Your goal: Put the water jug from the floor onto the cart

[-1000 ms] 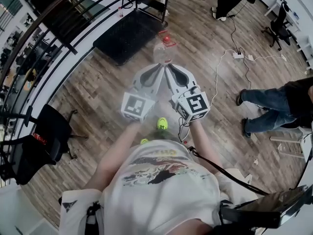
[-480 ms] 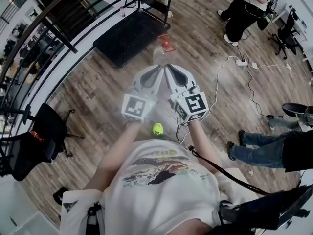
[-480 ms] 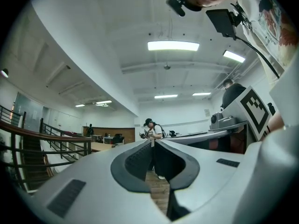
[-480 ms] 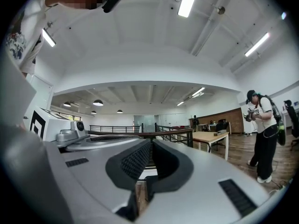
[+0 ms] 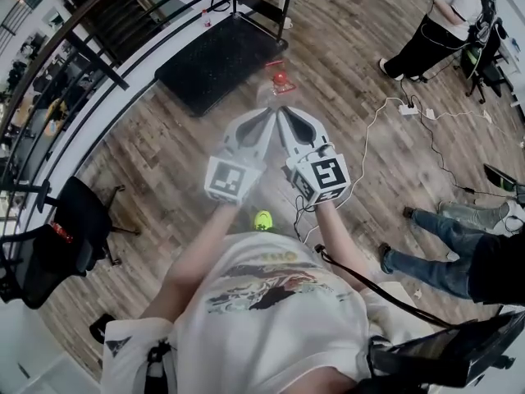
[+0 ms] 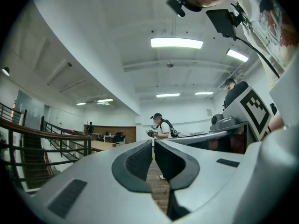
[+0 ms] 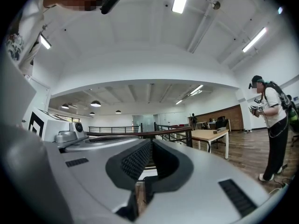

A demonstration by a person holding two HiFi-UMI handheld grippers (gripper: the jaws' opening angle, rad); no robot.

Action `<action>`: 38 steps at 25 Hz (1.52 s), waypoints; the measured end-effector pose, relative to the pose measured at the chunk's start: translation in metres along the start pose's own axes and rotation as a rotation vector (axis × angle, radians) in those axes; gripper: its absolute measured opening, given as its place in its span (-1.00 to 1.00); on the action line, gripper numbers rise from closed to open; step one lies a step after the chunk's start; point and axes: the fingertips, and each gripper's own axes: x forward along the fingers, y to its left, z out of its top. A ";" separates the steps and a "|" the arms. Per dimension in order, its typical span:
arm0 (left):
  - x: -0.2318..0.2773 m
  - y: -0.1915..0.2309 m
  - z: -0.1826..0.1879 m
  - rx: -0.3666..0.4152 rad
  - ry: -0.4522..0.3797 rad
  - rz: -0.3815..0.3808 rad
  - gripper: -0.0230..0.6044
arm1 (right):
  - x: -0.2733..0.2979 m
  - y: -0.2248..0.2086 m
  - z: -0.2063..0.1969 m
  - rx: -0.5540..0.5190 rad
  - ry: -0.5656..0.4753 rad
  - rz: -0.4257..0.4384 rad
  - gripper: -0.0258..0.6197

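Observation:
The water jug (image 5: 276, 91), clear with a red cap, hangs just beyond the tips of both grippers and over the wooden floor. The black flat cart (image 5: 215, 53) lies past it, by the railing. In the head view my left gripper (image 5: 267, 114) and right gripper (image 5: 284, 113) point forward side by side, their tips meeting at the jug. Both are shut. How the jug rests on them is hidden. In the left gripper view the left gripper (image 6: 153, 146) shows no jug between its closed pads. The right gripper view shows the same for the right gripper (image 7: 150, 147).
A black railing (image 5: 78, 64) runs along the left, with a black chair (image 5: 78, 220) near it. Cables and a power strip (image 5: 408, 109) lie on the floor at the right. A person's legs in jeans (image 5: 439, 253) and another person (image 5: 435, 31) are at the right.
Both grippers have moved on toward the cart with the jug staying at their tips. The floor has slid back under them. The people at the right have shifted.

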 end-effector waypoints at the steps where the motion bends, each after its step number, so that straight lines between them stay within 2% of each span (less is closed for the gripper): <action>1: 0.005 0.005 -0.003 0.000 0.003 -0.005 -0.89 | 0.006 -0.004 -0.001 0.001 0.002 -0.005 -0.85; 7: 0.047 0.033 -0.007 -0.004 -0.008 -0.031 -0.89 | 0.041 -0.041 0.005 -0.008 -0.010 -0.045 -0.85; 12: 0.084 0.070 0.002 0.037 -0.035 -0.041 -0.89 | 0.081 -0.064 0.010 -0.040 -0.001 -0.081 -0.85; 15: 0.101 0.092 -0.004 0.013 -0.008 -0.038 -0.89 | 0.105 -0.076 0.012 -0.062 0.028 -0.106 -0.85; 19: 0.129 0.116 -0.005 0.031 0.000 -0.069 -0.89 | 0.135 -0.100 0.013 -0.064 0.045 -0.135 -0.85; 29: 0.161 0.191 -0.024 -0.044 0.000 -0.108 -0.89 | 0.216 -0.118 0.005 -0.062 0.054 -0.175 -0.85; 31: 0.166 0.203 -0.023 -0.033 -0.002 -0.117 -0.89 | 0.227 -0.119 0.005 -0.064 0.051 -0.183 -0.85; 34: 0.176 0.216 -0.026 -0.018 -0.001 -0.130 -0.89 | 0.240 -0.126 0.002 -0.060 0.053 -0.197 -0.85; 38: 0.196 0.222 -0.032 -0.041 -0.004 -0.135 -0.89 | 0.249 -0.145 0.001 -0.050 0.052 -0.216 -0.85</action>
